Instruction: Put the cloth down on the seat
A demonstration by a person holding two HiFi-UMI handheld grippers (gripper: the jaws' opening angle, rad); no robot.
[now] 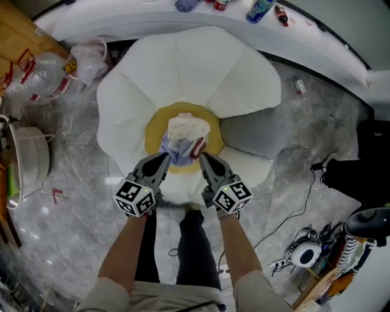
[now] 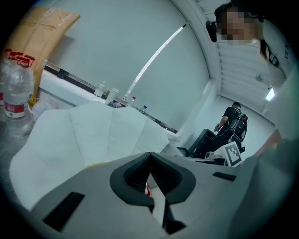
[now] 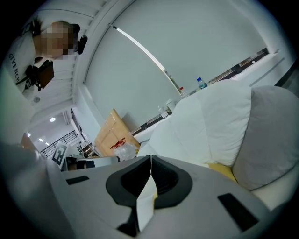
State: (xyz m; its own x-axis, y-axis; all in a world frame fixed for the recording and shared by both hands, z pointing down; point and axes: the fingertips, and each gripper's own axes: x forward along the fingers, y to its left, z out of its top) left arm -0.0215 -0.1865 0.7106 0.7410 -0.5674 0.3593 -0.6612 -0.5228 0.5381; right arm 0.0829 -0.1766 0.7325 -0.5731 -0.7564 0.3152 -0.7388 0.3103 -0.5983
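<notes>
A crumpled white and pale blue cloth (image 1: 186, 137) with a red patch is bunched over the yellow centre (image 1: 155, 131) of the white flower-shaped seat (image 1: 201, 67). My left gripper (image 1: 164, 159) is shut on the cloth's near left edge. My right gripper (image 1: 200, 153) is shut on its near right edge by the red patch. In the left gripper view, white fabric with a bit of red (image 2: 158, 205) is pinched between the closed jaws of the left gripper (image 2: 150, 172). In the right gripper view, a white fold (image 3: 147, 198) hangs from the closed jaws of the right gripper (image 3: 151, 165).
One grey petal cushion (image 1: 253, 134) lies at the seat's right. A large water jug (image 1: 42, 76) and a plastic bag (image 1: 88, 58) stand at the left, a bin (image 1: 27, 155) below them. Bottles (image 1: 259, 9) line the white ledge behind. Cables (image 1: 286, 219) and black gear (image 1: 359, 177) lie at the right.
</notes>
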